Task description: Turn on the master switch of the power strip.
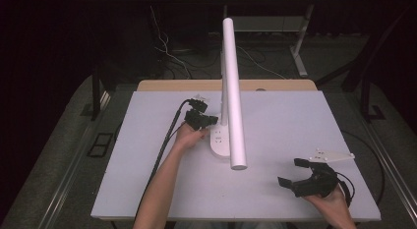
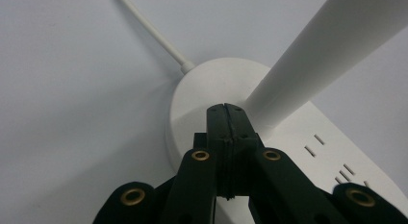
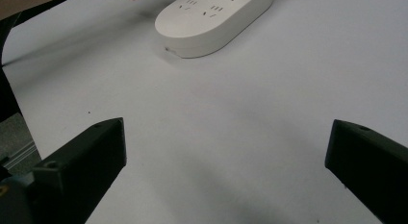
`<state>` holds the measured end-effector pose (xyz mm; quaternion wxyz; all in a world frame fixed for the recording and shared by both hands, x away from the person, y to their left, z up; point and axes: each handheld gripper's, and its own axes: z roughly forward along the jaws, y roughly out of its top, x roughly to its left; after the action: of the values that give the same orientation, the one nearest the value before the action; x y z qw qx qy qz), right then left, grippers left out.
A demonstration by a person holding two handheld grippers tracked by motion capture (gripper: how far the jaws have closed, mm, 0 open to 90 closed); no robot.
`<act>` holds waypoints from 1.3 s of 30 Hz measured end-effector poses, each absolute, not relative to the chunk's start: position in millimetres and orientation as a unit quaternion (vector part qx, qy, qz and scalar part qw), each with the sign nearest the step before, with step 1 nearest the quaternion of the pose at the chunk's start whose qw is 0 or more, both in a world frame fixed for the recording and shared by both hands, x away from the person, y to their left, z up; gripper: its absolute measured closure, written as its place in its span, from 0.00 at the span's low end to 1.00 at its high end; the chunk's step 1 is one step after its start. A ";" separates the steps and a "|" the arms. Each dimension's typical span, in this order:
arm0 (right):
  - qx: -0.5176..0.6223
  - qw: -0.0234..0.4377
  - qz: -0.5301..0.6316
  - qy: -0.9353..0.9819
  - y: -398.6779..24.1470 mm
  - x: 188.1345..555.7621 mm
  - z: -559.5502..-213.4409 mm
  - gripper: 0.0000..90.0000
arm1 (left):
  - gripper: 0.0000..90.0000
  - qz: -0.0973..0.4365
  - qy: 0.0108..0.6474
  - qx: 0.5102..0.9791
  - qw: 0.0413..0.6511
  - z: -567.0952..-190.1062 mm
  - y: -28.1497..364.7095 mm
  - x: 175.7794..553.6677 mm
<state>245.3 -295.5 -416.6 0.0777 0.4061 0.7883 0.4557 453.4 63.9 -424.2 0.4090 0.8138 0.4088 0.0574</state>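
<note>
A white desk lamp (image 1: 231,91) stands a little left of the middle of the white table (image 1: 275,189), its oval base (image 1: 220,140) carrying socket slots and its long tube-shaped arm reaching from the far side toward six o'clock, ending in a rounded tip above the board. In the left gripper view the base (image 2: 202,94) shows as a rounded white block with the thick stem (image 2: 317,51) rising toward one o'clock and a thin white cord (image 2: 154,34) leaving it toward eleven o'clock. The left gripper (image 1: 212,121) sits at about nine o'clock of the base, held by the left hand (image 1: 189,136); in its own view its jaws are pressed together, tips over the top of the base just beside the stem — whether they actually touch the plastic is hard to say from this angle. A black cable (image 1: 164,140) trails from it toward seven o'clock. The right gripper (image 1: 294,172) lies well apart, near the table's five o'clock corner, in the right hand (image 1: 329,202), a grey three-cornered plate (image 1: 332,155) on top. Its jaws stand wide apart — in the right gripper view they frame bare tabletop, with the base (image 3: 214,19) lying toward twelve o'clock.
</note>
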 end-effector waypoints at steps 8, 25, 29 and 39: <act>0.408 0.080 0.456 0.787 -297.6 244.8 -415.8 0.00 | 1.00 0.049 0.401 0.819 0.406 -423.0 69.4 455.2; 0.409 0.081 0.457 0.786 -298.0 245.2 -416.1 0.00 | 1.00 0.071 0.404 0.808 0.422 -399.1 90.1 450.0; 0.408 0.080 0.457 0.786 -297.8 245.2 -416.1 0.00 | 1.00 0.077 0.405 0.801 0.433 -390.6 96.8 446.4; 0.406 0.079 0.460 0.786 -297.1 244.6 -415.1 0.00 | 0.77 0.085 0.407 0.788 0.454 -366.6 119.8 431.9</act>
<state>244.6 -297.1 -415.1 0.0794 0.4061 0.7857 0.4599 431.9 119.8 -366.6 0.4545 0.7876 0.4074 0.0845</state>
